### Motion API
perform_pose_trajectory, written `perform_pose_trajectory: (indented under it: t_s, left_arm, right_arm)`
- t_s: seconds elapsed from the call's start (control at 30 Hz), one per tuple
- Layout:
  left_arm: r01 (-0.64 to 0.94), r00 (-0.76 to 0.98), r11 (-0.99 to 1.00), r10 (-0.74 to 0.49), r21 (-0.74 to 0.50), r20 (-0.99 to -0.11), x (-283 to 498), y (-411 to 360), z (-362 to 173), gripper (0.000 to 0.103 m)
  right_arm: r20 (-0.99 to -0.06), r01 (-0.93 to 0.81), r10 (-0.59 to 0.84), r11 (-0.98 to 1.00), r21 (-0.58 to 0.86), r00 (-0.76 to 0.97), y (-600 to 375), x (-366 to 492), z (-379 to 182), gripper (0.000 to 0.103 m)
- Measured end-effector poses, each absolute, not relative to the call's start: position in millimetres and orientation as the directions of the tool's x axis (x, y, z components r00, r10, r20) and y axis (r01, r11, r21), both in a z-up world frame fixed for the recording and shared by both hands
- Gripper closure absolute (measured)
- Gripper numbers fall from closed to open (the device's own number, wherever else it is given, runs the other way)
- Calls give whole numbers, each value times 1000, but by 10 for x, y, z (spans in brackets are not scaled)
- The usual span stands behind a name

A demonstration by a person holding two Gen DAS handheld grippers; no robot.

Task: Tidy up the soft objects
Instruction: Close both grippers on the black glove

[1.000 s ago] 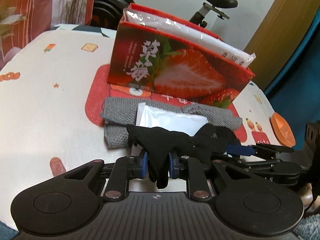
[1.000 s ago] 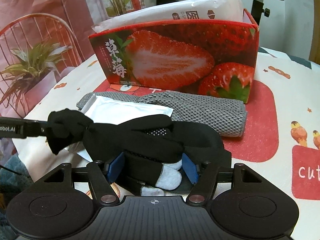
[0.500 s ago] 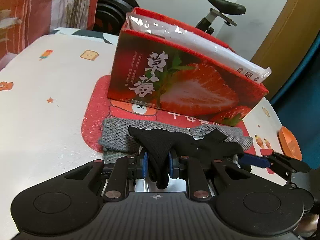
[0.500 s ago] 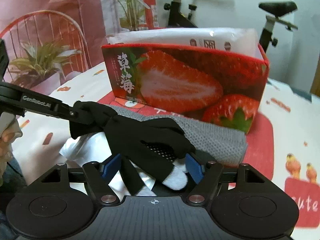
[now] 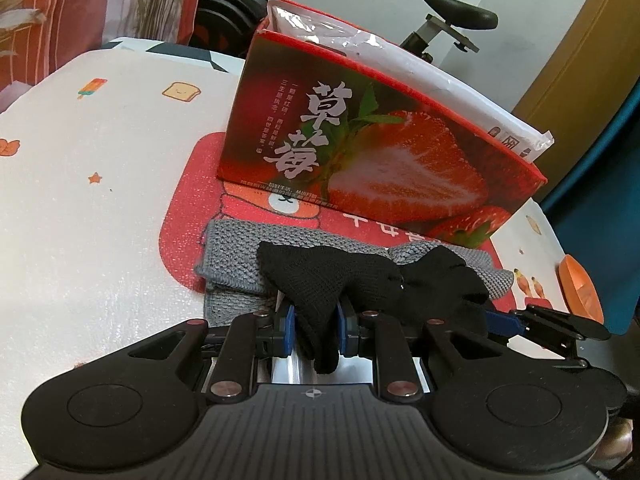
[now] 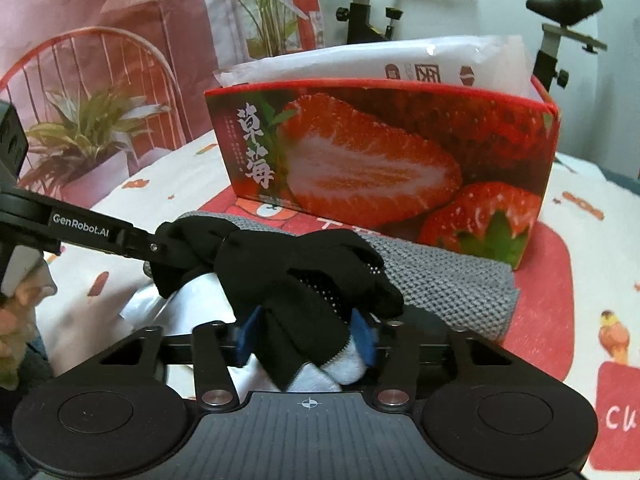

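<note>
A black knitted glove (image 5: 340,280) with white fingertips (image 6: 348,364) is stretched between both grippers above the table. My left gripper (image 5: 316,332) is shut on its cuff end. That gripper also shows in the right wrist view, where one of its fingers (image 6: 100,232) reaches in from the left to the bunched cuff. My right gripper (image 6: 306,336) is closing on the glove's fingers, and its blue pads touch them on both sides. Under the glove lie a grey knitted cloth (image 5: 232,256) (image 6: 452,288) and a silvery white packet (image 6: 192,312).
A red strawberry box (image 5: 380,168) (image 6: 380,160) stands just behind the cloth, with a white plastic bag (image 6: 400,64) in it. An orange dish (image 5: 580,288) lies at the table's right edge. An exercise bike (image 6: 568,4) and potted plants (image 6: 80,128) stand beyond the table.
The right gripper's jaws have closed in on the glove's fingers. Both views have drawn nearer to the box, and the glove now hangs higher over the packet.
</note>
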State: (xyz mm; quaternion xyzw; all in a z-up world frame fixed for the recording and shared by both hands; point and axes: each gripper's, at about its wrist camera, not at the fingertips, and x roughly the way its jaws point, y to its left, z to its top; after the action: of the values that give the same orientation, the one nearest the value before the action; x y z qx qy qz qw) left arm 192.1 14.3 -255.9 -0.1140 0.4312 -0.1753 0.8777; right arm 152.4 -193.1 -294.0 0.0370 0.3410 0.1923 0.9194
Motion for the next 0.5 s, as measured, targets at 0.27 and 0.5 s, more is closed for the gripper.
perform_pose_trajectory:
  t_s: [0.27, 0.5]
  left_arm:
    - [210, 586, 912, -406, -353, -701, 1858, 127, -2608, 81]
    - [205, 593, 912, -404, -355, -697, 1820, 119, -2552, 84]
  right_arm:
    - [-593, -280, 384, 923, 264, 708, -2018, 1515, -2940, 84]
    - [-551, -310, 382, 924, 223, 742, -1985, 1430, -2764, 91]
